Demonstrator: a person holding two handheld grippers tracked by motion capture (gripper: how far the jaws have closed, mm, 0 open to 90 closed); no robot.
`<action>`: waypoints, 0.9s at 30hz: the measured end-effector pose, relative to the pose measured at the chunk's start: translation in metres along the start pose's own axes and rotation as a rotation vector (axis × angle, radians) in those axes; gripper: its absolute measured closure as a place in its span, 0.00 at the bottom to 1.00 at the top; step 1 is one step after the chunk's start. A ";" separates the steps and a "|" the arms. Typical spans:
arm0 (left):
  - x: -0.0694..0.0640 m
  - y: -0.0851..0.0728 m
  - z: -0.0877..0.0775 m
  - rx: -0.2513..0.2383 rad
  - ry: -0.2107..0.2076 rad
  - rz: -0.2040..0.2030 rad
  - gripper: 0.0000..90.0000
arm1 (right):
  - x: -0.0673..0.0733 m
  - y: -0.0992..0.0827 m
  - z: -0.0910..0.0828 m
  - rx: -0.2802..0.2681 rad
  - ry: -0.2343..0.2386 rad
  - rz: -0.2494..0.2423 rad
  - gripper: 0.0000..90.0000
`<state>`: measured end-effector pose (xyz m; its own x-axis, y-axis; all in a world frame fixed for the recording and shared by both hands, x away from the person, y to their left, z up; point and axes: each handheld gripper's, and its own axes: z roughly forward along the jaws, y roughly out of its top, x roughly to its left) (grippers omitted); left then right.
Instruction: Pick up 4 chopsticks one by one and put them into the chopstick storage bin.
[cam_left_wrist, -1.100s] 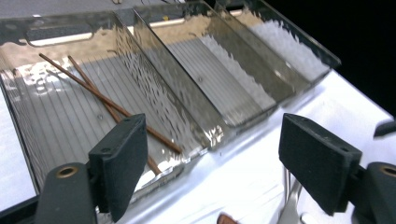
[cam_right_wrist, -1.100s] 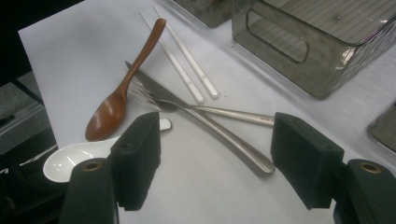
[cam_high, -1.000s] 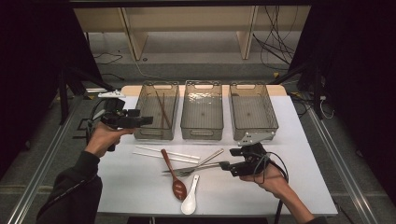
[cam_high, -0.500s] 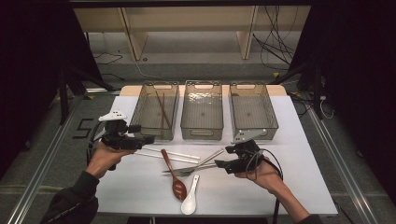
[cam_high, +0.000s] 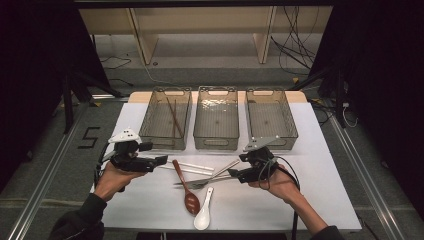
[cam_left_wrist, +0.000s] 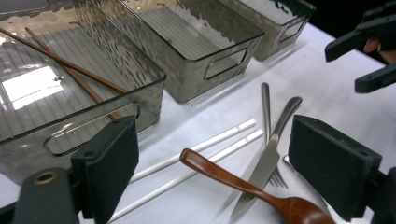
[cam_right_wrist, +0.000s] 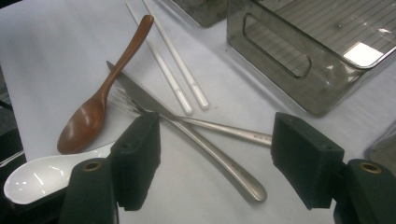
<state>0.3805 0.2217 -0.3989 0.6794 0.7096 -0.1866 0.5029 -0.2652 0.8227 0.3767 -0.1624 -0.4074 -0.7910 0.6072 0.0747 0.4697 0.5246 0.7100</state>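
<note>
The work looks like sorting cutlery into three bins, and by this reading it is barely begun: only the brown chopsticks (cam_high: 173, 118) lie in the left bin (cam_high: 150, 136), while the middle bin (cam_high: 216, 141) and right bin (cam_high: 294, 134) look empty. Left on the desk (cam_high: 325, 175) are the white chopsticks (cam_left_wrist: 212, 140), wooden spoon (cam_left_wrist: 243, 184), knife (cam_right_wrist: 187, 128), fork (cam_right_wrist: 224, 128) and white spoon (cam_right_wrist: 42, 175). The left gripper (cam_high: 161, 160) has just been opening its fingers (cam_left_wrist: 109, 163); they stand wide with nothing between the pads, and the white chopsticks and the wooden spoon's handle lie on the desk just ahead of them and between their lines, not touched. The right gripper (cam_high: 236, 167) also has its fingers (cam_right_wrist: 306, 161) spread wide and empty; the crossed knife and fork handles lie just below and between them, the white spoon off to one side beyond the pad. So five kinds of piece remain to be picked up; I would guess the left goes for the white chopsticks and the right for knife or fork.
</note>
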 end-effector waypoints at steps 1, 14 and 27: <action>0.001 -0.001 0.000 0.011 0.000 0.013 0.18 | 0.000 0.000 0.000 0.000 -0.001 0.000 0.38; 0.017 -0.010 0.017 0.197 -0.006 0.113 0.18 | 0.001 -0.002 -0.001 0.003 0.004 -0.006 0.38; 0.032 -0.010 0.035 0.325 -0.018 0.210 0.19 | 0.000 -0.003 -0.003 0.003 0.005 0.005 0.38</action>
<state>0.4163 0.2245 -0.4316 0.7936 0.6069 -0.0437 0.4928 -0.5989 0.6313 0.3738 -0.1660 -0.4073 -0.7905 0.6070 0.0821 0.4752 0.5232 0.7075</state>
